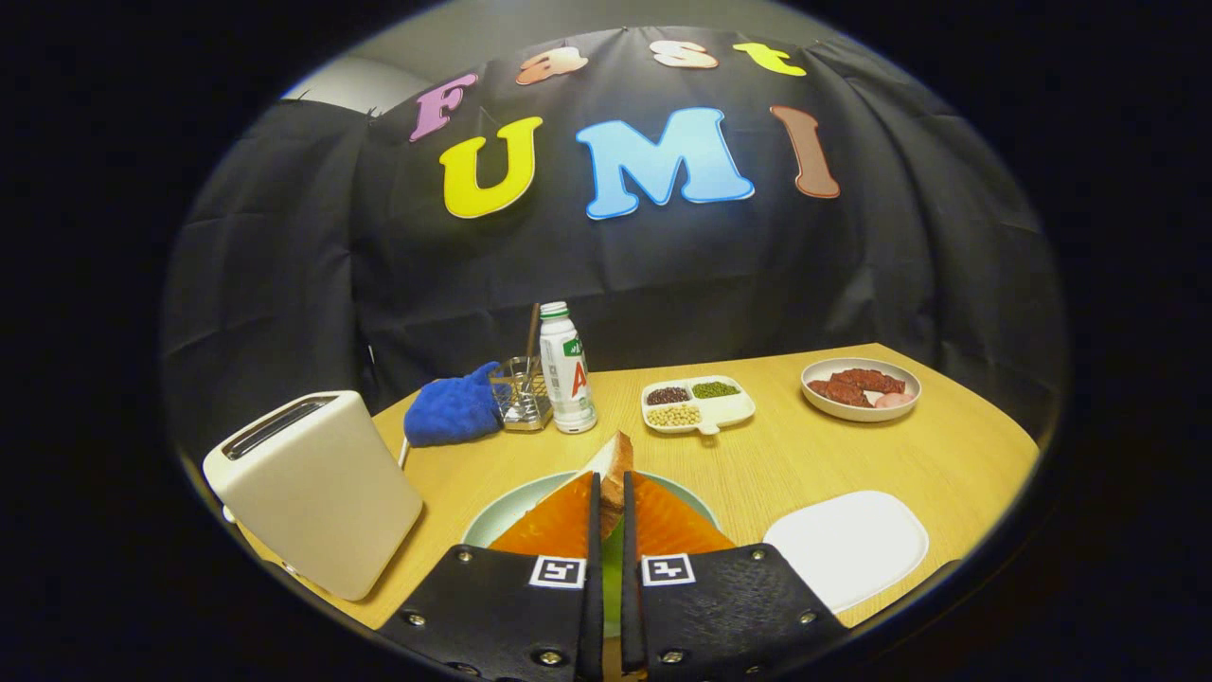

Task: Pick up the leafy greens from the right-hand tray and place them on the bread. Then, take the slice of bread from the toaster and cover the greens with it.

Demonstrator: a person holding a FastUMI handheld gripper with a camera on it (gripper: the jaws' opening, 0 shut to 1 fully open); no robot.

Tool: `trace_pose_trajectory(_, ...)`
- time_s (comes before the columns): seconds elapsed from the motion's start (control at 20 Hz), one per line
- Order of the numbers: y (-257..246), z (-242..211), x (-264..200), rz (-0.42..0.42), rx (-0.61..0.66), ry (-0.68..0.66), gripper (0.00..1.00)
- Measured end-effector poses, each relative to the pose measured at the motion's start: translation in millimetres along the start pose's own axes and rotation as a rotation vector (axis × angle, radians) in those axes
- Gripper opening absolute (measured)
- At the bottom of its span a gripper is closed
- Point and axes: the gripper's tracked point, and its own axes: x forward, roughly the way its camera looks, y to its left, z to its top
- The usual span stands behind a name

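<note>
My gripper (611, 481) is shut on a slice of bread (618, 457), held edge-on and upright between both fingers. Right below it lies a pale green plate (500, 516) with a flat orange-brown slice (559, 526) on it. A strip of leafy greens (614, 566) shows in the narrow gap between my fingers, on top of that slice. The cream toaster (312, 488) stands to the left of the plate, its slot facing up. To the right of the plate sits the white tray (847, 545), bare.
Beyond the plate stand a white bottle (566, 369), a metal holder (521, 393) and a blue mitt (453, 415). A divided dish of beans (698, 404) and a bowl of red meat (860, 386) sit farther right on the wooden table (814, 455).
</note>
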Motion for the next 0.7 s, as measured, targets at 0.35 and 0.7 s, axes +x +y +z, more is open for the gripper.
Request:
trace_pose_trajectory(0.35,-29.4,5.2,-14.3,0.01,0.017,-0.007,0.19)
trace_pose_trajectory(0.7,-100.7,70.0,-61.0,-0.059,-0.076,-0.126,0.35)
